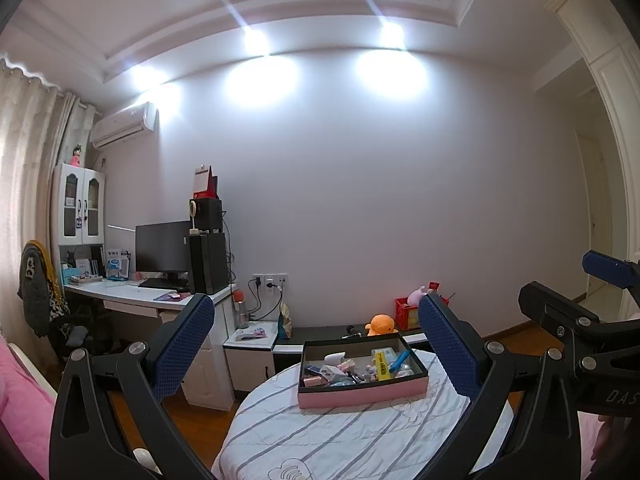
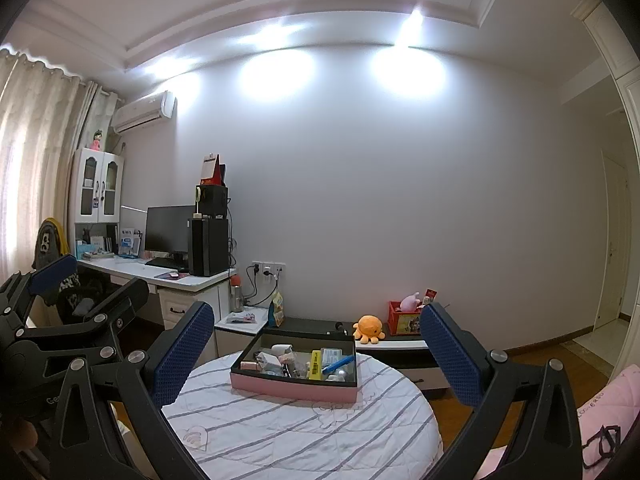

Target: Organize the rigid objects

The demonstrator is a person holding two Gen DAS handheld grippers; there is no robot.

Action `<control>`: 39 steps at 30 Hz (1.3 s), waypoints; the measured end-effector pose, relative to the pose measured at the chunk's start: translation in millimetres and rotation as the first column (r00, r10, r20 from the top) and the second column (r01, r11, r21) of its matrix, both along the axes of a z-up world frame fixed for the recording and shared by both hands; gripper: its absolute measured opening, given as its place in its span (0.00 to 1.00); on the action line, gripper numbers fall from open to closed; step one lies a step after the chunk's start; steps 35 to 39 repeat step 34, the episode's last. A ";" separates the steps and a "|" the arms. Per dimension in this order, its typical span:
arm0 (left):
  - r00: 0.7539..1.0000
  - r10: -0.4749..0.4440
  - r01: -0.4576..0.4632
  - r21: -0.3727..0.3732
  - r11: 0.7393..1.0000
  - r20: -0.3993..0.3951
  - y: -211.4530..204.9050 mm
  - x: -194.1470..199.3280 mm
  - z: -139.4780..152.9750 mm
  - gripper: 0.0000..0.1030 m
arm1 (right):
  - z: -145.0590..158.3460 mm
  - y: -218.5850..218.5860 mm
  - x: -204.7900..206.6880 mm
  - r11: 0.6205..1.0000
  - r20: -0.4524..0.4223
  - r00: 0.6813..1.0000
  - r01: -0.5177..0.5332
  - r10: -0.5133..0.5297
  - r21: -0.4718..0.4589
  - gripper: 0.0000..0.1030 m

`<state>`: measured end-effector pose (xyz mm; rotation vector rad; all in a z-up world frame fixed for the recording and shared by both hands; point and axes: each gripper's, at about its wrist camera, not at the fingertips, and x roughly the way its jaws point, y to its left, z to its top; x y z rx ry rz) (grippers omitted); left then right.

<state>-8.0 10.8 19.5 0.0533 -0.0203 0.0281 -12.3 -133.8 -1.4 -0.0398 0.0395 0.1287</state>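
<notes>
Reaching in could go wrong in a few ways. On the left side, the left gripper (image 1: 316, 344) hangs back from the table (image 1: 320, 440) with its jaws wide open, holding nothing. It could bump the box (image 1: 362, 394) and push it across the smooth cloth. In the middle, the box sits on the table, packed with small things all jumbled up. A yellow tube (image 1: 382, 365) and a blue pen (image 1: 399, 360) lie close together, so wide jaws might grab both or knock one out. On the right side, the right gripper (image 2: 316, 344) is open and empty too. Both grippers could crash if they go in together.
</notes>
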 end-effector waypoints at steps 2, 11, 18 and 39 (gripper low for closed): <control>1.000 0.000 0.000 0.001 1.000 -0.002 -0.1 0.1 -0.9 1.00 | -0.8 -0.8 -0.6 1.000 -0.002 1.000 0.002 -0.002 0.000 1.00; 1.000 0.003 -0.003 0.006 1.000 -0.002 0.6 -1.5 -3.6 1.00 | -1.0 -1.8 -1.6 1.000 -0.004 1.000 0.001 -0.001 0.000 1.00; 1.000 0.004 -0.004 0.007 1.000 -0.003 0.2 -1.2 -4.3 1.00 | -1.4 -2.5 -1.0 1.000 -0.007 1.000 0.003 -0.003 0.000 1.00; 1.000 0.005 -0.005 0.013 1.000 -0.009 1.8 -3.0 -8.0 1.00 | -4.0 -3.5 -0.7 1.000 -0.017 1.000 0.005 -0.005 -0.002 1.00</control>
